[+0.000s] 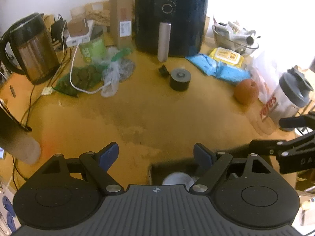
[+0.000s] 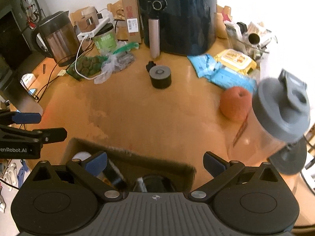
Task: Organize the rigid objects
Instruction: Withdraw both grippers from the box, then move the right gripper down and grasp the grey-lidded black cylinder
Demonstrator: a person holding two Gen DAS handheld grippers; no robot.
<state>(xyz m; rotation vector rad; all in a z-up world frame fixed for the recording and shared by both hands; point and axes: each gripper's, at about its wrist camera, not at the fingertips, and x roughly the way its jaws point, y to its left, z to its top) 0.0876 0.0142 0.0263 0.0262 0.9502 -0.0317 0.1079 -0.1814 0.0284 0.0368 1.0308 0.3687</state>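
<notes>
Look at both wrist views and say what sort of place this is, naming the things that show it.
Most likely a home kitchen or dining table used as a catch-all: an air fryer, an electric kettle and a shaker bottle stand on a cluttered wooden table.

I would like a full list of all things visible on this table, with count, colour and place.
Air fryer: one, black, back centre.
Steel electric kettle: one, silver and black, back left.
Short cylindrical container: one, black with grey lid, centre.
Round fruit: one, orange-red, right.
Plastic shaker bottle: one, clear with grey lid, right edge.
Wipes packs: blue and yellow, back right.
Cardboard box: one, brown, near edge, holds items.
Left tongs: open, empty.
Right tongs: open, empty.
</notes>
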